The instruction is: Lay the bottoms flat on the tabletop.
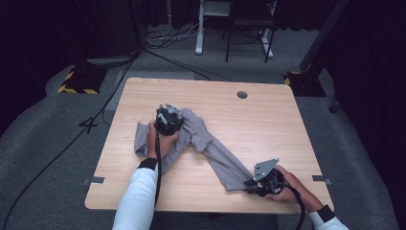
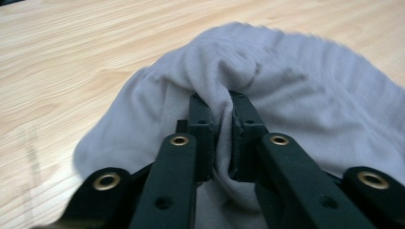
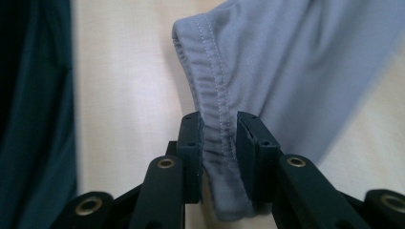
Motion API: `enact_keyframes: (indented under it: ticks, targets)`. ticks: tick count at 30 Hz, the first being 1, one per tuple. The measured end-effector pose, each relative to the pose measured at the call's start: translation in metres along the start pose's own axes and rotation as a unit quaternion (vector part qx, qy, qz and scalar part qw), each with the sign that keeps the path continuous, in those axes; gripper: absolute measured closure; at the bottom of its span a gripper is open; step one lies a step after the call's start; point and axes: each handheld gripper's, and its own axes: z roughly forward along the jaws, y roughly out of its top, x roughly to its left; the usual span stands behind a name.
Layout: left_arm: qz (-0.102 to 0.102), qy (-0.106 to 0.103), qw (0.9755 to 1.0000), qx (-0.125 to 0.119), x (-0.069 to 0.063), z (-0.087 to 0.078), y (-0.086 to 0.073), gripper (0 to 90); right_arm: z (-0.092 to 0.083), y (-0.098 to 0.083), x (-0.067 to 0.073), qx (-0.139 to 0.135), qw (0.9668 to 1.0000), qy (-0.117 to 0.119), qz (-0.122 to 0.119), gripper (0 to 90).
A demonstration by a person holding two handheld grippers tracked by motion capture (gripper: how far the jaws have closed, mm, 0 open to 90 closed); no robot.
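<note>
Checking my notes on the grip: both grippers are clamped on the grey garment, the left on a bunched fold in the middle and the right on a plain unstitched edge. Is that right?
Nearly. The right gripper holds a stitched hem of the grey garment, not an unstitched edge; the right gripper view shows the seam lines between its jaws. The left gripper is indeed clamped on a bunched fold.

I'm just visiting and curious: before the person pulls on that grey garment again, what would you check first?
1. Left gripper jaws pinch a fold of the grey garment: ok.
2. Right gripper jaws clamp the stitched hem: ok.
3. Garment lies wholly on the table: ok.
4. Cloth spread flat: not ok, bunched near the left gripper.
5. Trailing cable free of the cloth: cannot tell.
</note>
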Motion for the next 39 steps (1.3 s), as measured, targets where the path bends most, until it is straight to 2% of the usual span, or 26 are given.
enact_keyframes:
  ticks: [1,3,4,6,7,8,9,10,11,12,13,14,16,17,18,20,22,24,26,27,31,33,34,35,37,39]
  targets:
    - [-0.008,-0.013,0.9998,-0.011,0.004,-0.003,-0.001,76.3,0.001,0.002,0.003,0.002,0.9999,0.009,-0.006,70.7]
    - [-0.013,-0.023,0.9996,-0.011,0.007,-0.005,-0.002,73.4,0.001,0.003,0.005,0.007,0.9999,0.009,-0.01,69.2]
    - [-0.002,-0.023,0.9997,0.012,0.008,-0.007,-0.003,55.2,0.002,0.004,0.008,0.005,0.9998,0.008,-0.018,60.1]
    - [0.031,-0.005,0.9993,0.02,0.005,-0.017,-0.006,40.6,0.002,0.005,0.007,-0.005,0.9999,-0.008,-0.013,55.2]
    - [0.042,-0.009,0.9989,0.02,0.004,-0.024,-0.008,35.7,0.0,0.006,0.007,-0.015,0.9997,-0.012,-0.011,51.7]
    - [0.042,-0.009,0.9989,0.02,0.004,-0.024,-0.008,33.5,0.0,0.006,0.007,-0.015,0.9997,-0.012,-0.011,51.7]
    - [0.061,-0.011,0.9979,0.014,0.004,-0.041,-0.016,31.1,-0.005,0.009,0.005,-0.043,0.9985,-0.034,-0.001,50.5]
    - [0.061,-0.011,0.9979,0.014,0.004,-0.041,-0.016,28.3,-0.005,0.009,0.005,-0.043,0.9985,-0.034,-0.001,50.5]
    - [0.066,-0.021,0.9975,0.015,0.005,-0.049,-0.022,28.3,-0.007,0.01,0.004,-0.057,0.9976,-0.039,0.007,50.6]
    - [0.082,-0.023,0.996,0.028,0.008,-0.063,-0.036,27.7,-0.011,0.014,0.0,-0.088,0.9936,-0.069,0.016,50.0]
    - [0.082,-0.023,0.996,0.028,0.008,-0.063,-0.036,27.9,-0.011,0.014,0.0,-0.088,0.9936,-0.069,0.016,50.0]
    - [0.099,-0.017,0.994,0.043,0.011,-0.073,-0.053,28.6,-0.011,0.019,-0.006,-0.093,0.991,-0.093,0.027,51.6]
    - [0.092,-0.017,0.995,0.034,0.017,-0.082,-0.069,31.0,-0.007,0.021,-0.015,-0.073,0.9879,-0.134,0.031,57.4]
    - [0.086,-0.026,0.9953,0.036,0.021,-0.084,-0.076,36.2,-0.005,0.021,-0.021,-0.069,0.9878,-0.134,0.04,57.6]
    - [0.088,-0.03,0.9949,0.04,0.023,-0.085,-0.082,37.6,-0.003,0.019,-0.026,-0.074,0.9882,-0.123,0.053,59.0]
    - [0.079,-0.057,0.9939,0.051,0.027,-0.084,-0.095,42.3,0.002,0.016,-0.034,-0.068,0.9886,-0.116,0.068,62.3]
    - [0.084,-0.073,0.9913,0.07,0.027,-0.081,-0.104,45.4,0.008,0.016,-0.037,-0.056,0.991,-0.102,0.066,67.0]
    - [0.09,-0.106,0.987,0.079,0.024,-0.079,-0.109,50.5,0.013,0.018,-0.037,-0.04,0.9932,-0.09,0.061,69.8]
    - [0.101,-0.112,0.9851,0.083,0.016,-0.076,-0.111,52.4,0.018,0.018,-0.036,-0.039,0.9953,-0.073,0.051,74.3]
    - [0.099,-0.127,0.9833,0.085,0.012,-0.075,-0.112,52.5,0.019,0.019,-0.034,-0.044,0.9956,-0.064,0.052,75.6]
    - [0.092,-0.14,0.9827,0.079,-0.008,-0.071,-0.114,48.8,0.024,0.024,-0.024,-0.045,0.9979,-0.032,0.035,78.0]
    - [0.098,-0.148,0.981,0.078,-0.02,-0.07,-0.114,49.0,0.028,0.028,-0.016,-0.047,0.9984,-0.019,0.027,78.1]
    - [0.098,-0.148,0.981,0.078,-0.02,-0.07,-0.114,49.0,0.03,0.031,-0.011,-0.047,0.9986,-0.014,0.021,78.1]
    - [0.098,-0.155,0.9803,0.074,-0.033,-0.068,-0.115,49.0,0.033,0.035,-0.006,-0.047,0.9987,-0.011,0.014,78.0]
    - [0.112,-0.164,0.9773,0.074,-0.046,-0.066,-0.114,48.4,0.039,0.043,0.006,-0.047,0.9989,-0.005,0.003,77.7]
    - [0.121,-0.164,0.9761,0.076,-0.058,-0.063,-0.112,46.7,0.045,0.051,0.016,-0.048,0.9988,-0.001,-0.005,76.8]
